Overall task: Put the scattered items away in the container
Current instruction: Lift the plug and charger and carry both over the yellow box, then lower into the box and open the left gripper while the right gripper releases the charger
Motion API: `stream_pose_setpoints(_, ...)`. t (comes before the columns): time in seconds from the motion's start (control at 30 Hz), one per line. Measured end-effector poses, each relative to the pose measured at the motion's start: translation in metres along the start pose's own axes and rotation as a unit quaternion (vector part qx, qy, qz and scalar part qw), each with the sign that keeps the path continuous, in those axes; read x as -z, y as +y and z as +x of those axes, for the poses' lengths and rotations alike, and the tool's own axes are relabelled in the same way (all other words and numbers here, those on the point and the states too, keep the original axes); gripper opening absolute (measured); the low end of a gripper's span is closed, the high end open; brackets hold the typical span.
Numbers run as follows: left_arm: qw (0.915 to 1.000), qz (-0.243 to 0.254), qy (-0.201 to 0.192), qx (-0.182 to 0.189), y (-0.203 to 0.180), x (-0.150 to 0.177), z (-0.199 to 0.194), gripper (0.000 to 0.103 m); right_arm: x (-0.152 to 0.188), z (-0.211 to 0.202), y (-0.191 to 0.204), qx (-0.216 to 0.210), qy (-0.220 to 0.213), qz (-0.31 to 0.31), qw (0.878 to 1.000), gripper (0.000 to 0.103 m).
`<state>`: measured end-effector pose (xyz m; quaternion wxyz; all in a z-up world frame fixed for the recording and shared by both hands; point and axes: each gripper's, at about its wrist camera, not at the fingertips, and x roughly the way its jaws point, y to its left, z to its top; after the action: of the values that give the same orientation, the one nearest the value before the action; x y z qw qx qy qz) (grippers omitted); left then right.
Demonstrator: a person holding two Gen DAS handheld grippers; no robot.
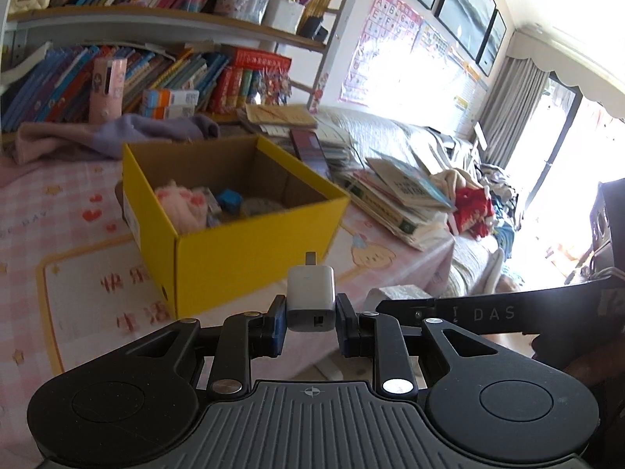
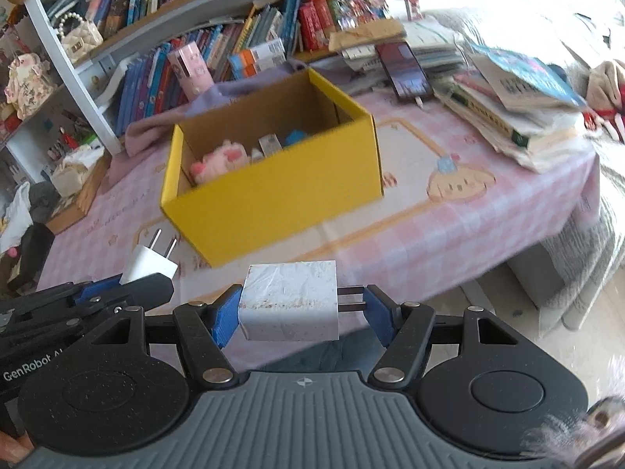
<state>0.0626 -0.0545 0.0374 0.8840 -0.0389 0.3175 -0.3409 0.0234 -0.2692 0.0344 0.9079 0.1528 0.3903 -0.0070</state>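
A yellow cardboard box (image 1: 250, 250) (image 2: 281, 203) stands open on the pink checked tablecloth. Inside it lie a pink plush toy (image 1: 181, 203) (image 2: 222, 160), a blue item (image 1: 230, 200) and other small things. My left gripper (image 1: 311, 320) is shut on a small white charger plug (image 1: 311, 299), held in front of the box; the plug also shows in the right wrist view (image 2: 150, 264). My right gripper (image 2: 299, 306) is shut on a larger white charger block (image 2: 291, 301), its prongs against the right pad, also in front of the box.
A stack of books and papers (image 2: 519, 93) lies right of the box, with a phone (image 2: 404, 68) behind it. A purple cloth (image 1: 156, 131) and a pink tube (image 2: 191, 70) are behind the box. Bookshelves (image 1: 156, 19) line the back. The table edge (image 2: 508, 242) drops off at right.
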Motion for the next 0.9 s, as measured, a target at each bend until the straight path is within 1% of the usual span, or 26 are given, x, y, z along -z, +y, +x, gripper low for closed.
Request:
stream_pose_setpoints(0.2,0.9993,0.013,-0.024,-0.024,0.006,-0.027,0.016,0.024,-0.039,0.018,0.003,-0.012,-0.032,-0.029,0.999,0.064)
stream_pose_setpoints(0.33,0.9980,0.017,-0.032,-0.052,0.007,-0.044,0.032,0.024,-0.070,0.031,0.001,-0.026,-0.052,-0.054,0.997,0.064)
stream_pose_setpoints(0.43,0.9962,0.010,-0.032,-0.081,0.008,-0.055,0.048,0.024,-0.093,0.045,-0.002,-0.038,-0.051,-0.079,0.995,0.064)
stream_pose_setpoints(0.53,0.9933,-0.004,-0.023,-0.113,0.010,-0.067,0.072,0.024,-0.121,0.068,-0.009,-0.053,-0.037,-0.099,0.993,0.064)
stream_pose_setpoints(0.6,0.9911,-0.005,-0.013,-0.132,0.010,-0.074,0.090,0.024,-0.138,0.082,-0.011,-0.064,-0.036,-0.113,0.991,0.064)
stream_pose_setpoints(0.73,0.9879,-0.016,0.004,-0.154,0.010,-0.085,0.124,0.024,-0.168,0.119,-0.009,-0.074,-0.023,-0.152,0.985,0.064)
stream_pose_setpoints(0.83,0.9843,-0.022,0.030,-0.172,0.012,-0.089,0.151,0.024,-0.186,0.152,-0.006,-0.084,-0.003,-0.175,0.981,0.064)
stream_pose_setpoints(0.9,0.9815,-0.019,0.047,-0.185,0.013,-0.090,0.166,0.024,-0.193,0.174,-0.001,-0.090,0.009,-0.201,0.975,0.064)
